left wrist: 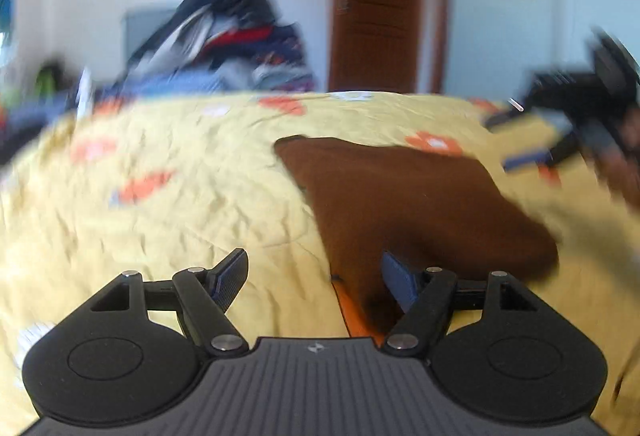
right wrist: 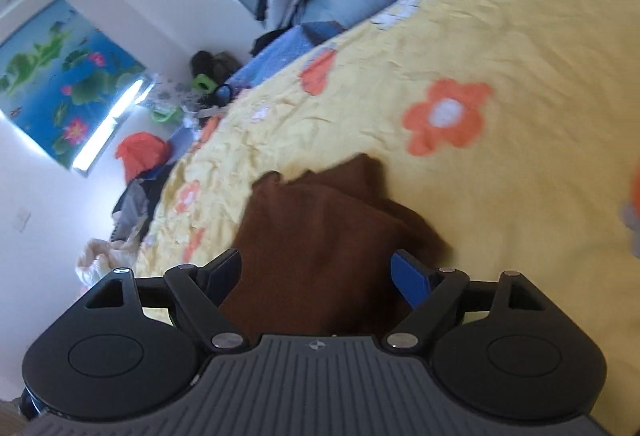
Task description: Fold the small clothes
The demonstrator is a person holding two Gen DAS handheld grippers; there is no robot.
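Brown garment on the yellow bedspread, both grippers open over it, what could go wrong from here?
1. The brown garment lies bunched, so a pinch may catch several layers.
2. The left gripper straddles its edge and may grab the bedspread too.
3. The right gripper holds nothing.

A small brown garment [left wrist: 404, 204] is lying on the yellow flowered bedspread [left wrist: 168, 204], its soft, plain cloth folded over itself into a rough wedge. One corner is pointing toward the far side of the bed, and its edges are sitting uneven and rumpled.
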